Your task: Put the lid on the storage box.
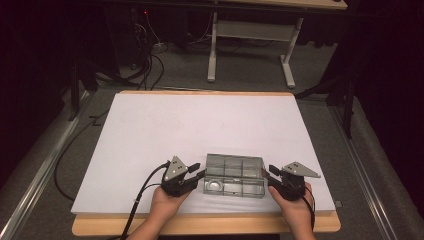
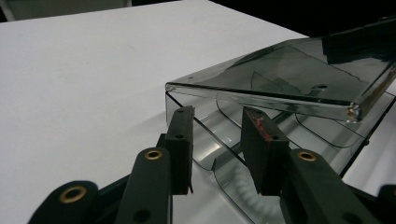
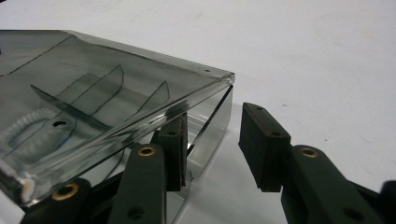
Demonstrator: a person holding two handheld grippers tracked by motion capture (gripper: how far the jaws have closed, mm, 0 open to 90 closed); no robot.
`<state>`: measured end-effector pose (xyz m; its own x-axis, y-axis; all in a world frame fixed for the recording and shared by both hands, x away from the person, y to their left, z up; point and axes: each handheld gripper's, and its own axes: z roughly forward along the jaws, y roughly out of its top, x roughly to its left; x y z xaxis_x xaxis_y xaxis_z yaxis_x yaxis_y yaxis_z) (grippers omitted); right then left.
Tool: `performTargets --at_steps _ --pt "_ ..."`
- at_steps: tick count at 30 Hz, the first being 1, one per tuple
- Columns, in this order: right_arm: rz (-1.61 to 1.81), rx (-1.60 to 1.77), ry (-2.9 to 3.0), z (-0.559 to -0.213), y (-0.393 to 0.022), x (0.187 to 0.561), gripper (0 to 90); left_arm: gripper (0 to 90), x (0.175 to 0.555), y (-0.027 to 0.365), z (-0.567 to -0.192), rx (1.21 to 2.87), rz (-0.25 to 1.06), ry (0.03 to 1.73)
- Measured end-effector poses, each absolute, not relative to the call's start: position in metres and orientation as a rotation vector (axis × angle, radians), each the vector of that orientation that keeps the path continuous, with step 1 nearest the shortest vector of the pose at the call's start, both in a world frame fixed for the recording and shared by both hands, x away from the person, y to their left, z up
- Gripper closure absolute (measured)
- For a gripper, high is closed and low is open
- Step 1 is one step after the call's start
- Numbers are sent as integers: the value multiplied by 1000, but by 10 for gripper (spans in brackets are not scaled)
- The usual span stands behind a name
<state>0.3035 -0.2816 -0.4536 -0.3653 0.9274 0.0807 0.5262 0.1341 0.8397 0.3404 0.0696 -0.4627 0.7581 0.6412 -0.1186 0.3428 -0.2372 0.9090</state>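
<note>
Box [image 1: 233, 175], clear plastic, near front edge of table [image 1: 150, 130], between our grippers. Left gripper [image 2: 219, 149] and right gripper [image 3: 212, 147] each spread astride end wall, not pinching. Risks we see: thin wall slips, lid flaps, uneven squeeze skews box.
</note>
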Motion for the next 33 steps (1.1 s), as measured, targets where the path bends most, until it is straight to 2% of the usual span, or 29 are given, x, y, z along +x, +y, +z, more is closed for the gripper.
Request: performTargets --at_steps 33 --pt "1060 1427 1919 -468 -284 301 620 660 342 76 -476 1892 346 787"
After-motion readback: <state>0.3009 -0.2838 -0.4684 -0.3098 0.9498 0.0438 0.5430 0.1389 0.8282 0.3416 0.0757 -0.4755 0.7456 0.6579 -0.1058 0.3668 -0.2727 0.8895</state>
